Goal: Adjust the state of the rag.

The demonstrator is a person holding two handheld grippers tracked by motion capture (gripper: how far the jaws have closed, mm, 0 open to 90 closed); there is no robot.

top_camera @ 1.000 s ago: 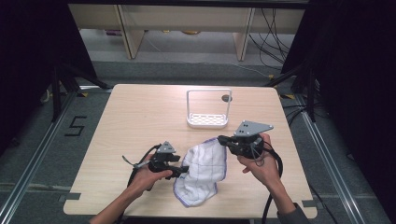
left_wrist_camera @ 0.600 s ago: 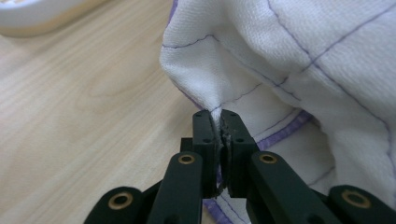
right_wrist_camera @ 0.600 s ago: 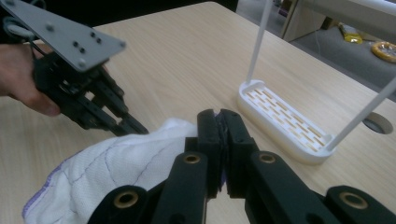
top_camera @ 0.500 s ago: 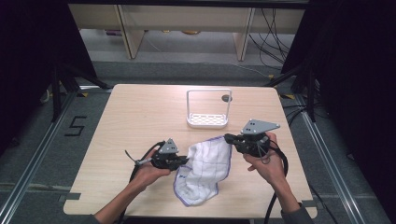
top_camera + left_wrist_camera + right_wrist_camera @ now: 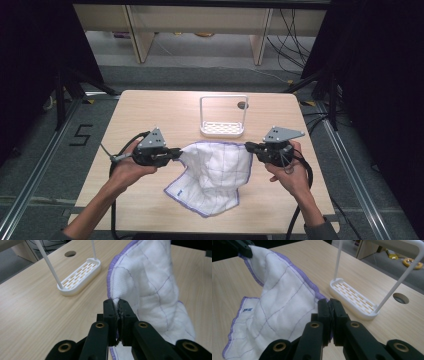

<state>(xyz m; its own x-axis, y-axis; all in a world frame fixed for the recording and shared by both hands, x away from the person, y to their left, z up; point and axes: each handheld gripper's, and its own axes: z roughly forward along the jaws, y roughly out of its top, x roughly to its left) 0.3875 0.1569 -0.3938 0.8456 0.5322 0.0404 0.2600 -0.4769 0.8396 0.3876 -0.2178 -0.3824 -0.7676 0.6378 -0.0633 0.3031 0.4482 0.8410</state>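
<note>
Change: the left gripper [image 5: 176, 152] and right gripper [image 5: 248, 147] have drawn farther apart than a second ago, and the cloth [image 5: 215, 176] between them is spread wider, its upper edge pulled nearly straight.
Left gripper: jaws clamped together on one upper corner of the cloth — the pinch is plain in the left gripper view.
Right gripper: jaws closed on the opposite upper corner, just in front of the white rack [image 5: 223, 117].
Cloth: white with a purple hem, hanging from both corners in front of the rack; its lower part rests crumpled on the tabletop [image 5: 150, 110].
Hard to make out: the cloth's small label [image 5: 248, 310] is too blurred to read — the person's forearms are cut off at the bottom edge.
</note>
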